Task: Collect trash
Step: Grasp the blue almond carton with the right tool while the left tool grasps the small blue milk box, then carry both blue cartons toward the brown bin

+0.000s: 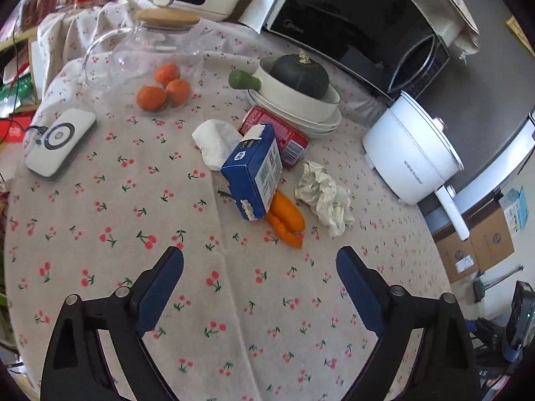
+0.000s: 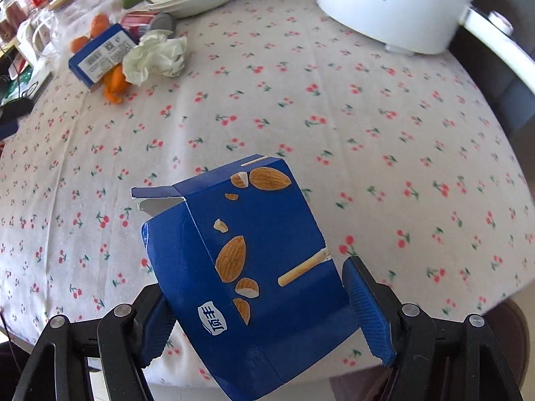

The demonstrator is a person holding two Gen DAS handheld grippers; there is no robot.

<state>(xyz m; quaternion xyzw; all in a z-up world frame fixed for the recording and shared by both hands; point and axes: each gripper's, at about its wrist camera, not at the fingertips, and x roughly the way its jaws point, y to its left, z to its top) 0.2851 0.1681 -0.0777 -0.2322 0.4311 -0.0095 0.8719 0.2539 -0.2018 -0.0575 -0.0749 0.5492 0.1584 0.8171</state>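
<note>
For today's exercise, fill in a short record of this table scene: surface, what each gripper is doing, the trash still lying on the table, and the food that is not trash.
surface: table with cherry-print cloth
right gripper: closed on a blue almond snack box, open flap at its far end
left gripper: open, empty, above bare cloth
trash on table: blue carton, red can, crumpled paper, white wad
food: carrots, three tangerines, dark squash in a bowl

Bright, even daylight, soft faint shadows. Strong fisheye bending with dark corners. Left view sharp; right view slightly smeared at far edge, around pot (image 2: 398, 6). Mild glare on microwave (image 1: 351, 16).
</note>
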